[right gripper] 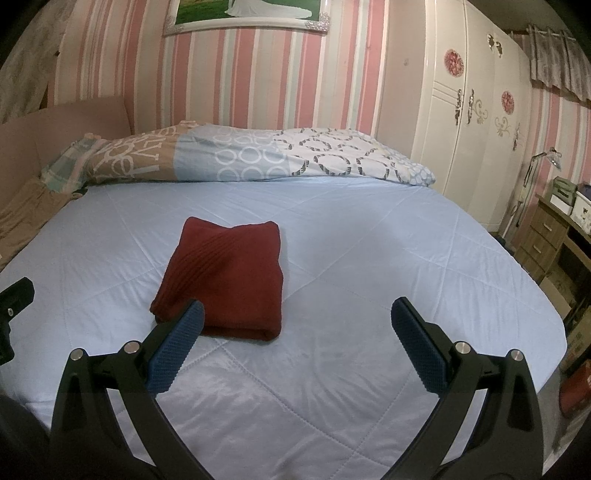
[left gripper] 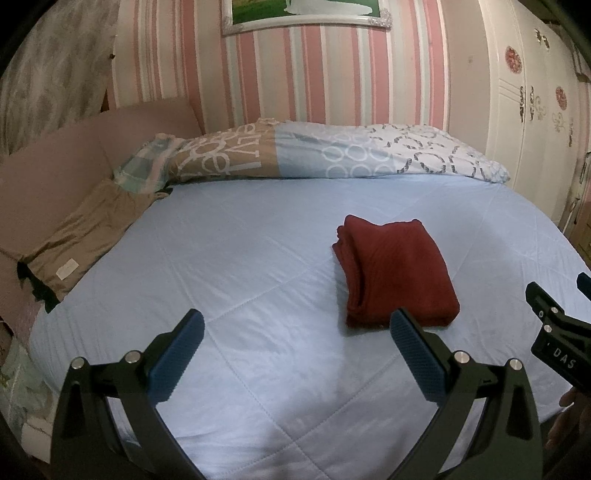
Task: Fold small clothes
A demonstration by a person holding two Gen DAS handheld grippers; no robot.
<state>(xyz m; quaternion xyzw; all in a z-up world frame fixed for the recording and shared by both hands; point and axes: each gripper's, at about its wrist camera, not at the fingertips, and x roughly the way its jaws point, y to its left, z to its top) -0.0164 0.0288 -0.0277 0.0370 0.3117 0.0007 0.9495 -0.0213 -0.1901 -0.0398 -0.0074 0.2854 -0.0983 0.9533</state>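
One folded red garment [left gripper: 397, 271] on one bed [left gripper: 258, 258]. One patterned duvet [left gripper: 314, 151]. One framed picture [left gripper: 303, 13]. Two grippers, two fingers each.

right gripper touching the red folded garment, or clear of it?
Cannot tell. In the right wrist view the open right gripper has its left fingertip overlapping the red folded garment; no gap or contact shows plainly. The left wrist view doesn't settle it.

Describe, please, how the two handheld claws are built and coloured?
Both the left claw and right claw have black angular frames, silver round pivot pins and blue textured finger pads. The right claw's black body shows white letters "DAS" in the left wrist view.
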